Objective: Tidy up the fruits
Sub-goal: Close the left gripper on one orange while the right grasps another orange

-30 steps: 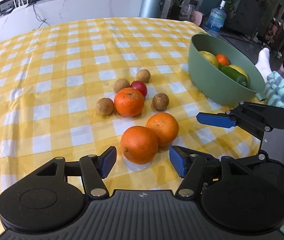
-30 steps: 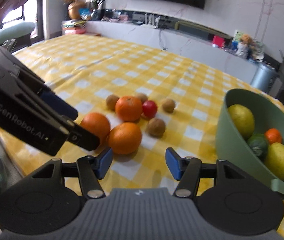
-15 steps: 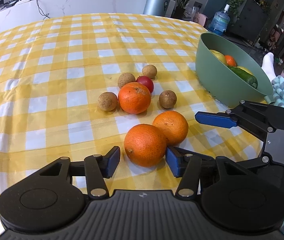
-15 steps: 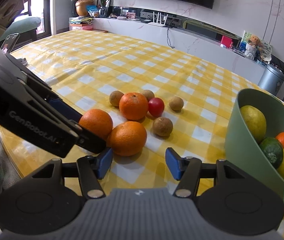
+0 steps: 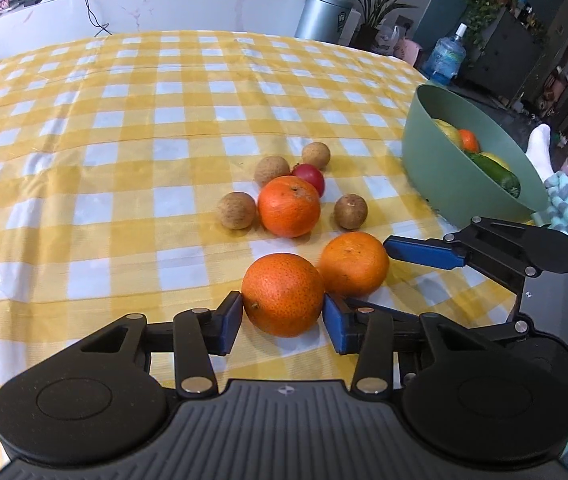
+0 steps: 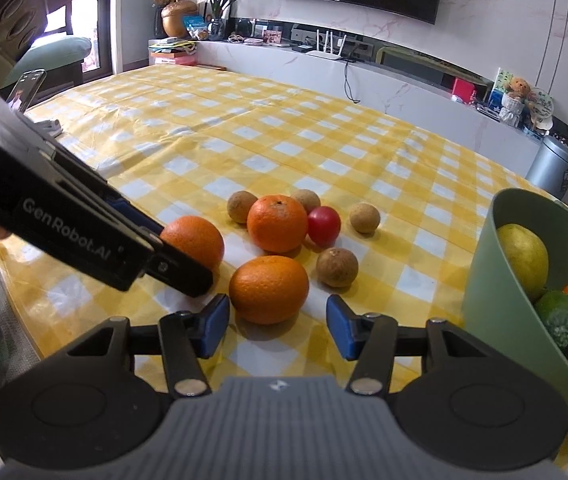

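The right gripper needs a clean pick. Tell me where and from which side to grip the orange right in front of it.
Grip the orange across its widest middle, one finger on each flank, coming in low and straight ahead. The open right gripper already lines up with it. Its flanks look clear, though the neighbouring orange, pinched by the left gripper, sits close on the left.

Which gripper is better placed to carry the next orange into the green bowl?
Left. The left gripper has its pads against the nearest orange. The right gripper is open, short of the second orange.
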`<state>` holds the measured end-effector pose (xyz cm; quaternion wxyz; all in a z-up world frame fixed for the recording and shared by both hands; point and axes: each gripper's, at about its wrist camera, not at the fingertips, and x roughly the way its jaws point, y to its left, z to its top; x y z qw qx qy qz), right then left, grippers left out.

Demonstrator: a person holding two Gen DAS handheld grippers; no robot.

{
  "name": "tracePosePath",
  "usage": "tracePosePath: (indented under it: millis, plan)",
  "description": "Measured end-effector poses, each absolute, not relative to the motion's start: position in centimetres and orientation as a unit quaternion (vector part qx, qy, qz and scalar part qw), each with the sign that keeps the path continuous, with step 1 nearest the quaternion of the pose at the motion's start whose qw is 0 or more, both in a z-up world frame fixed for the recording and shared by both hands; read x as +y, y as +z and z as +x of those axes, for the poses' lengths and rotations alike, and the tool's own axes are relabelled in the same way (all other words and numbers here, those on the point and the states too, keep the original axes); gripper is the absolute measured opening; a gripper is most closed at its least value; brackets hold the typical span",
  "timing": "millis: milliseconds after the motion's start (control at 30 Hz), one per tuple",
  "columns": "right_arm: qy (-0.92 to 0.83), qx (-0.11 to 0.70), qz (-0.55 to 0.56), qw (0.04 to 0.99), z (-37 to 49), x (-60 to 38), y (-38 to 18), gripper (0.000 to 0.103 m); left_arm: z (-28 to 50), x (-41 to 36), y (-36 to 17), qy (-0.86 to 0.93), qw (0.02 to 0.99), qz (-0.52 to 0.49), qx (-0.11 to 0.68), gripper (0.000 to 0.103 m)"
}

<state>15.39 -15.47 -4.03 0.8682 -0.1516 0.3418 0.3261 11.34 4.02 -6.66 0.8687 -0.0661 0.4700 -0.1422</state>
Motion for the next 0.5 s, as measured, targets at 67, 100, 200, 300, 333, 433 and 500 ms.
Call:
tracePosePath:
  millis: [67,100,200,300,333,433,500]
  plan:
    - [0.329,0.341,-0.153,0.867,15.4,-15.3,-4.1,0.051,11.4,4.2,-6.7,-0.141,0.868,-0.066,0.472,0.049]
    - [0.331,0.341,-0.153,0.867,15.4,-15.2,-4.2,0.051,11.4,4.3,-6.8,-0.142,0.867,-0.067,0.473,0.049]
    - [0.334,0.343,-0.150,0.865,15.7,-14.9,-4.4,0.051,11.4,4.6,-7.0,-0.144,0.869,-0.077,0.467,0.050]
    - [0.334,0.343,-0.144,0.866,15.9,-14.9,-4.4,0.051,11.6,5.3,-7.3,-0.146,0.866,-0.108,0.466,0.050]
    - [0.335,0.342,-0.143,0.866,15.9,-14.9,-4.5,0.051,11.6,5.5,-7.5,-0.147,0.864,-0.118,0.467,0.051]
    - [0.337,0.343,-0.143,0.865,16.0,-14.8,-4.6,0.049,11.7,5.8,-7.6,-0.148,0.863,-0.133,0.464,0.051]
    - [0.339,0.347,-0.144,0.863,16.0,-14.6,-4.7,0.047,11.7,5.9,-7.8,-0.148,0.863,-0.141,0.463,0.052]
